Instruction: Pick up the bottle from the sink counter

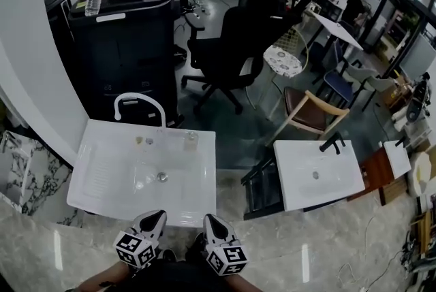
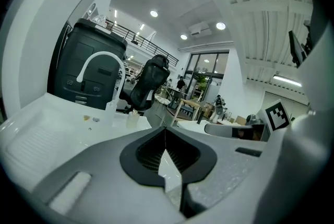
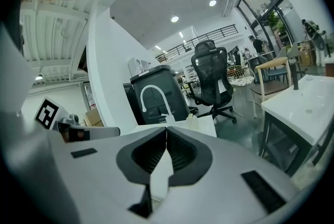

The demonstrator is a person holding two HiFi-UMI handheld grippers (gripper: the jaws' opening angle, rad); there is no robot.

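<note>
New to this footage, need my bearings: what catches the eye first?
A white sink with an arched faucet sits lower left in the head view, a small bottle on its back ledge. The left tool and right tool, shut and empty, hang at the bottom; a black office chair stands beyond.

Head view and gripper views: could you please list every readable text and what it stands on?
None can be read.
Black machine: white label strip, too small to read.
Bottle on the sink counter: no legible label.
Marker cubes: square patterns only, no letters.
</note>
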